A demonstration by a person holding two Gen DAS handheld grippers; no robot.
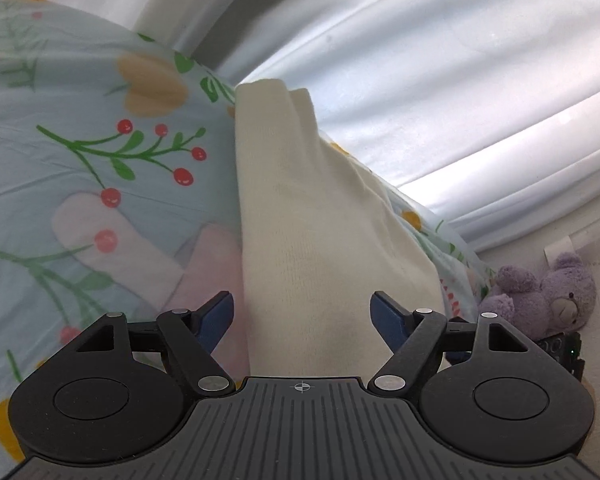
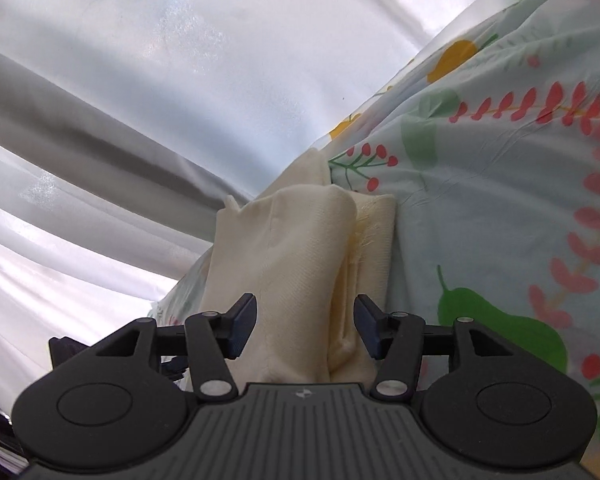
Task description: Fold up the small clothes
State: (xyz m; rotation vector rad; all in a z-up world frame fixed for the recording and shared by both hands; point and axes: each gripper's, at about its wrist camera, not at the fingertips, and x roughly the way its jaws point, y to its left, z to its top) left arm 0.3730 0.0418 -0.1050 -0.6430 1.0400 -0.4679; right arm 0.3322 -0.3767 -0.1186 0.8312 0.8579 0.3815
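A cream knitted garment [image 1: 300, 220] lies folded into a long strip on the floral bedsheet [image 1: 80, 100]. My left gripper [image 1: 302, 312] hovers over its near end with the jaws wide apart; the blue pads [image 1: 220, 316] do not press on the cloth. In the right wrist view the same cream garment [image 2: 300, 248] shows as a stacked fold with a frayed edge, at the edge of the sheet [image 2: 500, 200]. My right gripper [image 2: 304, 320] stands open over it, the cloth running between the pads [image 2: 244, 322] without being squeezed.
A white and pink piece of small clothing [image 1: 112, 248] and a pink piece [image 1: 212, 264] lie left of the cream garment. A purple teddy bear [image 1: 548, 296] sits at the right beside the bed. Pale curtains [image 2: 140, 80] hang behind the bed's far edge.
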